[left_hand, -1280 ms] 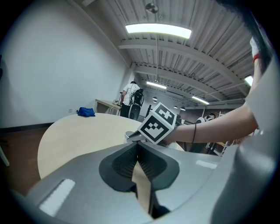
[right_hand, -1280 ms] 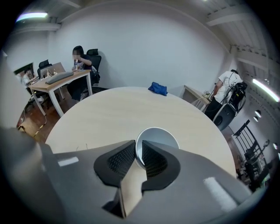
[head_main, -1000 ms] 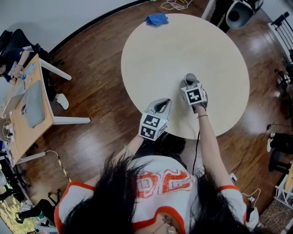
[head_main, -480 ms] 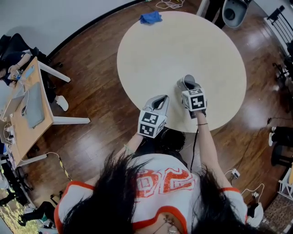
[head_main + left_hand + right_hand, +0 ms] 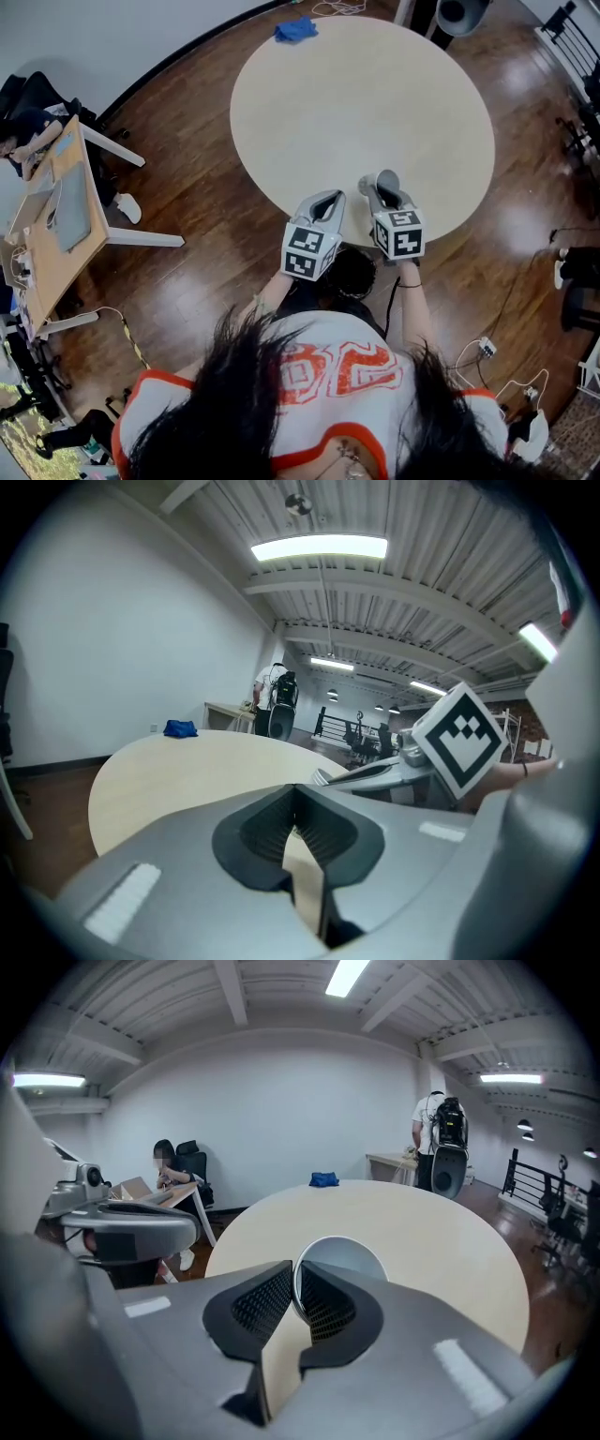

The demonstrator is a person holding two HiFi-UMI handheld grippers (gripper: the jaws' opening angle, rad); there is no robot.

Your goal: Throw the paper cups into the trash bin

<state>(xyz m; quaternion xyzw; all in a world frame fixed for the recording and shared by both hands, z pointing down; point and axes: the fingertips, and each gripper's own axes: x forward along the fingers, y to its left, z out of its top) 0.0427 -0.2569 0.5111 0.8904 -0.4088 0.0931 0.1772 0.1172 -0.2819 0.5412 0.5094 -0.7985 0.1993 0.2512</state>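
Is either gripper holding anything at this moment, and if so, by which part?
The right gripper holds the paper cup by its rim, with the cup wall pinched between the jaws. The left gripper is shut with nothing in it.

1 pale paper cup point(image 5: 384, 181), tipped on its side, rim pinched between jaws, above round table point(image 5: 356, 94)

Clear run ahead of me: the round table point(image 5: 375, 84) lies bare across its middle, with only a blue cloth point(image 5: 295, 29) at its far edge. At the table's near edge my left gripper point(image 5: 327, 199) and right gripper point(image 5: 380, 189) hang close side by side, leaving a narrow gap, with the paper cup point(image 5: 385, 179) over the rim. Left of the table, open wood floor reaches a desk point(image 5: 56, 225). A dark round thing point(image 5: 349, 275), which I cannot identify, sits below the near edge.
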